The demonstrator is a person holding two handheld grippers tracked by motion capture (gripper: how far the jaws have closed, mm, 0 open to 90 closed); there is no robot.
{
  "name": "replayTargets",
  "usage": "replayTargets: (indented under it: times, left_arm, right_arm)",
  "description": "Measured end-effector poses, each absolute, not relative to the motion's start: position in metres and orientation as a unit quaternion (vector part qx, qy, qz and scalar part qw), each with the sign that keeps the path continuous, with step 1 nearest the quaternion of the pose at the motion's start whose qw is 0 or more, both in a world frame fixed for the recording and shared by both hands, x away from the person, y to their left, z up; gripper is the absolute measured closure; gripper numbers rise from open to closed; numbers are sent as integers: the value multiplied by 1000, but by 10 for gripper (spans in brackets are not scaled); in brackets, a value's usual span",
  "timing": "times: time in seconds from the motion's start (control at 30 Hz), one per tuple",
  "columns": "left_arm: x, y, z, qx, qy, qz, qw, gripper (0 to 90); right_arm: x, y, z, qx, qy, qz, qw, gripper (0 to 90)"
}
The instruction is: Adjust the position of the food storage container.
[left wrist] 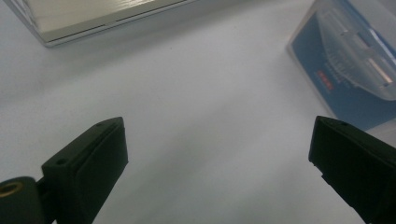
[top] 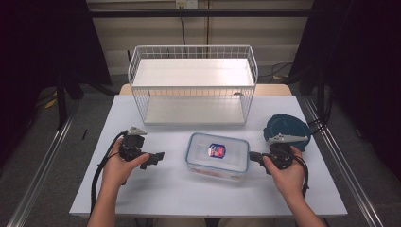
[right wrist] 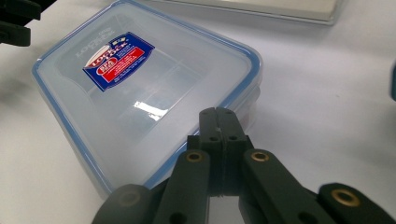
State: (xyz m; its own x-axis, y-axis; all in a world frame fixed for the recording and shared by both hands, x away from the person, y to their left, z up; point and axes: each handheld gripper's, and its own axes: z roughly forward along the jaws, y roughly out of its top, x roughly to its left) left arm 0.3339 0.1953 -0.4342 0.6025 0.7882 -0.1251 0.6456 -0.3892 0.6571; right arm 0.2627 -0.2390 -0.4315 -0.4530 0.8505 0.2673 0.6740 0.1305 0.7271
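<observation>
A clear plastic container [top: 217, 156] with a blue-rimmed lid and a red and blue label lies on the white table [top: 189, 189], in the middle. My left gripper [top: 151, 160] rests left of it and points toward it. Its jaws stand wide open [left wrist: 217, 154] over bare table, and the container [left wrist: 355, 60] lies ahead to the right. My right gripper [top: 250, 155] is at the container's right side. Its jaws are shut [right wrist: 218, 122] with nothing between them, and their tip sits close to the container's [right wrist: 140, 93] near corner.
A white wire basket rack [top: 194, 85] with two shelves stands at the back of the table. A dark blue round lid [top: 286, 127] lies at the right, just behind my right hand. Metal rails run along both sides of the table.
</observation>
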Motion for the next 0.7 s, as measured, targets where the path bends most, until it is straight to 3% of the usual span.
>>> replayTargets:
  times: [0.7]
  left_arm:
    - [330,194,-426,818,429,75,377,45]
  right_arm:
    - [293,-203,-437,499,738,440,112,900]
